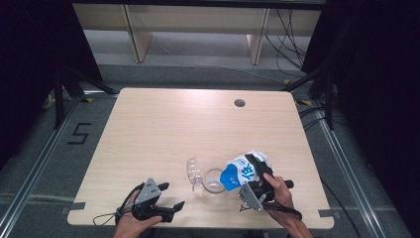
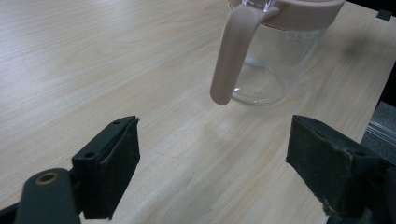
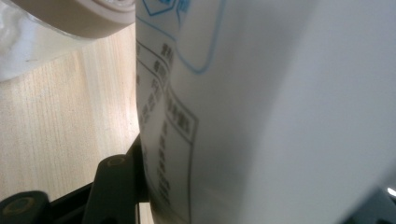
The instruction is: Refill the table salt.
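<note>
The pouch [image 1: 244, 170], white with blue print, is clamped in my right gripper [image 1: 258, 174] and tipped down to the left, its low end over the mouth of the jug [image 1: 214, 186]. From the right gripper view the pouch [image 3: 261, 112] fills the space between my jaws, pressed flat, with the jug's beige rim [image 3: 79, 18] just past it. The jug is clear glass and stands upright near the front edge of the table [image 1: 173, 124], a little right of centre. In the left gripper view its beige handle [image 2: 233, 51] hangs toward me. A clear lid [image 1: 192, 170] lies on the table just left of the jug. My left gripper [image 1: 166, 198] rests low at the front left, jaws spread wide and holding nothing, well short of the jug [image 2: 271, 60].
</note>
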